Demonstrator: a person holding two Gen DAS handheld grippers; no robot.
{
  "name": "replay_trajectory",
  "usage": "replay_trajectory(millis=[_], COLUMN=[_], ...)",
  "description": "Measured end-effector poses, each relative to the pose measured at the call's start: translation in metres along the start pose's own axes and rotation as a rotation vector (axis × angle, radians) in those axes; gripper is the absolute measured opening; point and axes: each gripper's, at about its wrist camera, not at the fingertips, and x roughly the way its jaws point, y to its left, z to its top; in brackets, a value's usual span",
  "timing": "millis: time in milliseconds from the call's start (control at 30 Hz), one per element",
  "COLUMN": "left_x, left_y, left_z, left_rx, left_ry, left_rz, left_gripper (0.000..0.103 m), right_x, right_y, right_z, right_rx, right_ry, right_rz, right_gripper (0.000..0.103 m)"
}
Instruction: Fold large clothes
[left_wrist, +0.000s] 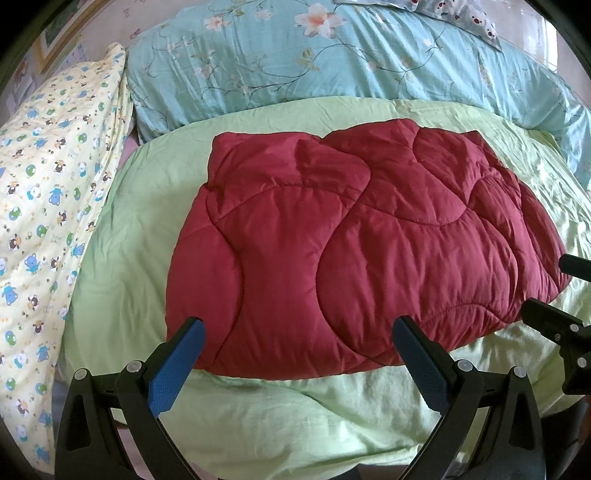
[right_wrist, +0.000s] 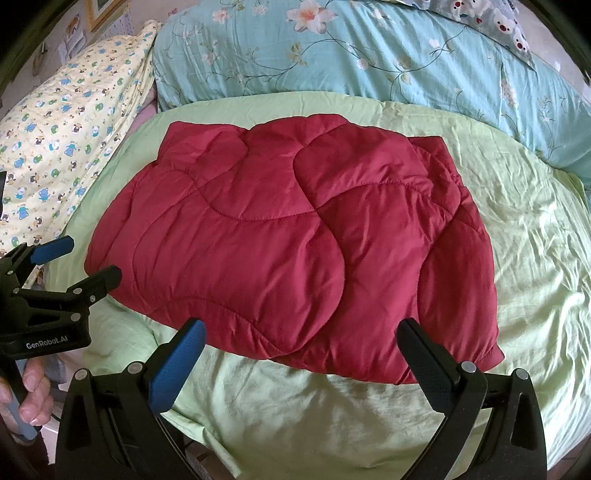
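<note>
Both the left gripper (left_wrist: 299, 332) and the right gripper (right_wrist: 301, 334) hung spread wide and empty, short of the red quilt (left_wrist: 354, 243) folded on the green sheet (left_wrist: 280, 417). Puffy and soft, probably light, it looked best pinched at its near edge. Only the right view showed the hand (right_wrist: 26, 398).

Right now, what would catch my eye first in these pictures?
The red quilt, folded into a puffy bundle, lies in the middle on a pale green sheet. Behind it sits a blue floral duvet, with a yellow cartoon-print blanket at the left. Both tools, left and right, hover open at the quilt's near edge.
</note>
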Motion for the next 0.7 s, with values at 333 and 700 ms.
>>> replay_trajectory(millis=[333,700], left_x=[0.0,0.0024], left_y=[0.0014,0.0063], left_z=[0.0005,0.002], left_rx=[-0.005,-0.023], left_ry=[0.001,0.004], left_rz=[-0.003,-0.026], left_gripper=[0.102,0.102], right_x=[-0.0001,-0.0007], right_y=[-0.0011,-0.0043], right_z=[0.0001,0.0025], right_rx=[0.002,0.01], right_ry=[0.001,-0.003], right_rz=[0.0,0.011], right_gripper=[0.103,0.103])
